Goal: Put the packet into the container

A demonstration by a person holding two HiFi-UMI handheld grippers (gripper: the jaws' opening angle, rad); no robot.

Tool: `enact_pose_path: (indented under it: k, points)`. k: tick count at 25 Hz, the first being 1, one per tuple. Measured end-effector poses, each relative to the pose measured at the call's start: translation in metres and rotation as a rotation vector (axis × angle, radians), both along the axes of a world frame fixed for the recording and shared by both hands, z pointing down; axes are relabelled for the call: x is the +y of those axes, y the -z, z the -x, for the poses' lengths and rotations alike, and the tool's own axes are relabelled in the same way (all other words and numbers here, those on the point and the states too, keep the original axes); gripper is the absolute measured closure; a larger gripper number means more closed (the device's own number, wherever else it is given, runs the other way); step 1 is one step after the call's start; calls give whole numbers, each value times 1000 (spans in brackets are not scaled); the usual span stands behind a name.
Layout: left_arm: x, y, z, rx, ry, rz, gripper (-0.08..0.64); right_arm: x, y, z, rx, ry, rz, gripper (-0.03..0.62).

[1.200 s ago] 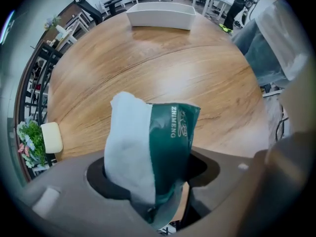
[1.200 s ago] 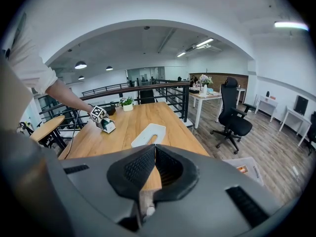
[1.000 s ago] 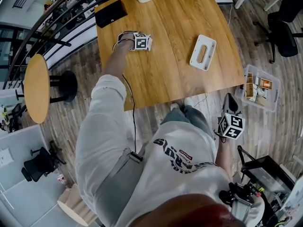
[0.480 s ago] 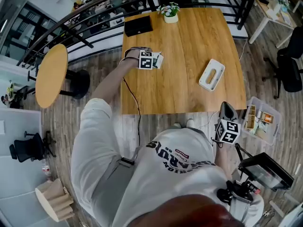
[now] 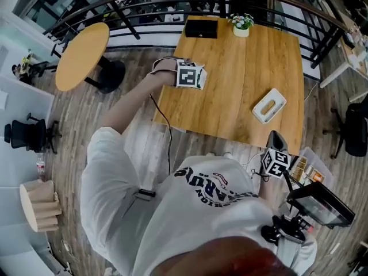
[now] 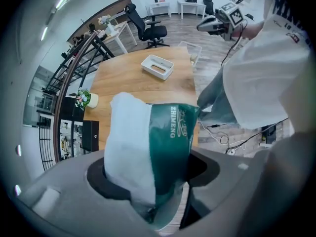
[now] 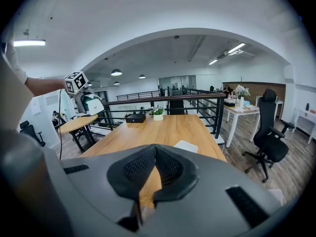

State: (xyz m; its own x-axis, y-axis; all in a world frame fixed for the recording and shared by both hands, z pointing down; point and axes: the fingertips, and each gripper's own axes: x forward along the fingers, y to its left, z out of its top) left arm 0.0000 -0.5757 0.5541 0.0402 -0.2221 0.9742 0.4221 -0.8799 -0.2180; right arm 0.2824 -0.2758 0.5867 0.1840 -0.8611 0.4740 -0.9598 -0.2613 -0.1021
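While the left gripper (image 6: 148, 184) is clamped on the packet (image 6: 148, 142), the right gripper (image 7: 154, 174) hangs low at the person's right side. Its jaws are closed together with nothing between them.

Packet: soft pouch, 1 part white, 1 part dark green with white lettering. It is pinched at its lower end between the 2 left pads, and the rest sticks up out of the jaws.

Position: the head view puts the left gripper over the left edge of the table (image 5: 241, 91), arm stretched out. The right gripper view shows it raised in the air, clear of the tabletop, so the packet is held aloft and not resting on anything.

White container (image 5: 269, 105): sits on the wooden table near its front right corner, oval opening facing up. It is well apart from the packet, on the opposite side of the tabletop.

Other items:
- A black box (image 5: 201, 27) and a small flower pot (image 5: 241, 25) sit near each other at the far edge of the table.
- A round side table (image 5: 82, 56) stands on the floor to the left of the main table.
- A clear bin (image 5: 310, 168) with small items sits on the floor just beside the right gripper.
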Motion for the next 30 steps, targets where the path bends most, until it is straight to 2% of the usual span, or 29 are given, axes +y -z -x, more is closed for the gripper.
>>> enact_pose_path:
  k: [5, 11, 17, 22, 25, 28, 30]
  points:
    - [-1, -10, 6, -6, 49, 5, 259, -20, 6, -4, 8, 52, -28, 583]
    - [5, -21, 17, 20, 150, 31, 259, -8, -4, 11, -3, 58, -14, 583]
    - [16, -20, 7, 14, 191, 63, 259, 12, -4, -4, -10, 17, 6, 583]
    - [11, -27, 11, -15, 260, 49, 259, 25, -9, -14, -14, -23, 27, 583]
    - [11, -31, 4, 3, 284, 59, 259, 30, -11, -15, -21, -38, 31, 583]
    - [6, -30, 1, 16, 314, 5, 259, 37, -10, -8, -38, -44, 40, 583]
    - [12, -33, -5, 49, 333, 15, 259, 48, -8, -5, -48, -62, 45, 583]
